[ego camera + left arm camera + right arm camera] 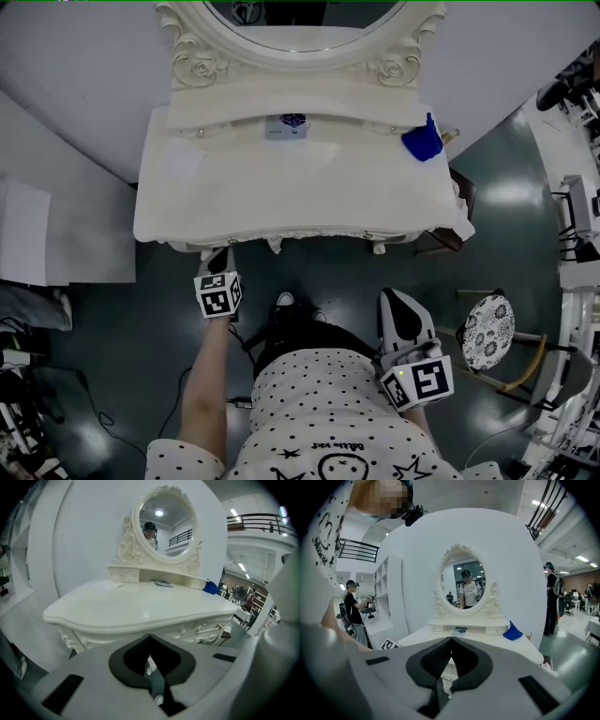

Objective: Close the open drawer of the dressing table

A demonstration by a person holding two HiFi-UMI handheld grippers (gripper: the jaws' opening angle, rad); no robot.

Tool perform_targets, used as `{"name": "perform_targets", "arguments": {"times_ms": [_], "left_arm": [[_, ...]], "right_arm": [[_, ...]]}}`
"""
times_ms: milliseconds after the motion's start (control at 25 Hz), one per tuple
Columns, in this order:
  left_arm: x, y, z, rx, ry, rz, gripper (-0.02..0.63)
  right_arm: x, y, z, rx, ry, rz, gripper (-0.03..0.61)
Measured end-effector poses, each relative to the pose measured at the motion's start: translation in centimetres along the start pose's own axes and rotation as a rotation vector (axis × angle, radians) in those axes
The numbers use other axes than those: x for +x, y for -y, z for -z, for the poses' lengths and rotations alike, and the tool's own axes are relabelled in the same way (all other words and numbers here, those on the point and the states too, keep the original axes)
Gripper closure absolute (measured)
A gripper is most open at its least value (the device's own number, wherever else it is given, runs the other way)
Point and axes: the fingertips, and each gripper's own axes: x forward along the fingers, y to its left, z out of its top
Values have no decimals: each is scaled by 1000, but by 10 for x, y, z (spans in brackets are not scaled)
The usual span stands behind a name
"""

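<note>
A: In the head view, where is the dressing table (281, 202)?

B: At 12 o'clock from the person. Along its front edge I see no drawer that stands out. The left gripper (221, 253) is at 11 o'clock, just before that edge. The right gripper (390, 298) is at 2 o'clock, well apart from the table.

A: And the left gripper view?

B: Its jaws are pressed together with nothing between them. The drawer fronts (213, 628), at 4 o'clock in this view, look flush with the frame.

A: The right gripper view?

B: Its jaws are also together and empty, and the table is at 12 o'clock, some way off.

A: So which step is this?

B: I think the push is finished. The next move only needs a check that the drawer sits fully in, and one more light push if it does not.
</note>
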Motion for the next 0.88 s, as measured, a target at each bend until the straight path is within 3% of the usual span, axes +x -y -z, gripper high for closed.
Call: {"name": "perform_targets", "arguments": {"times_ms": [200, 440, 680, 880], "left_arm": [[-59, 25, -55, 51, 189, -26, 603], [-137, 84, -109, 152, 385, -17, 603], [-227, 140, -141, 183, 568, 8, 603], [-284, 177, -150, 233, 669, 3, 603]], "right_arm": [[-15, 4, 3, 2, 20, -46, 569], [-40, 17, 11, -3, 51, -68, 569], [-62, 23, 15, -9, 78, -86, 569], [-72, 26, 10, -19, 110, -98, 569]]}}
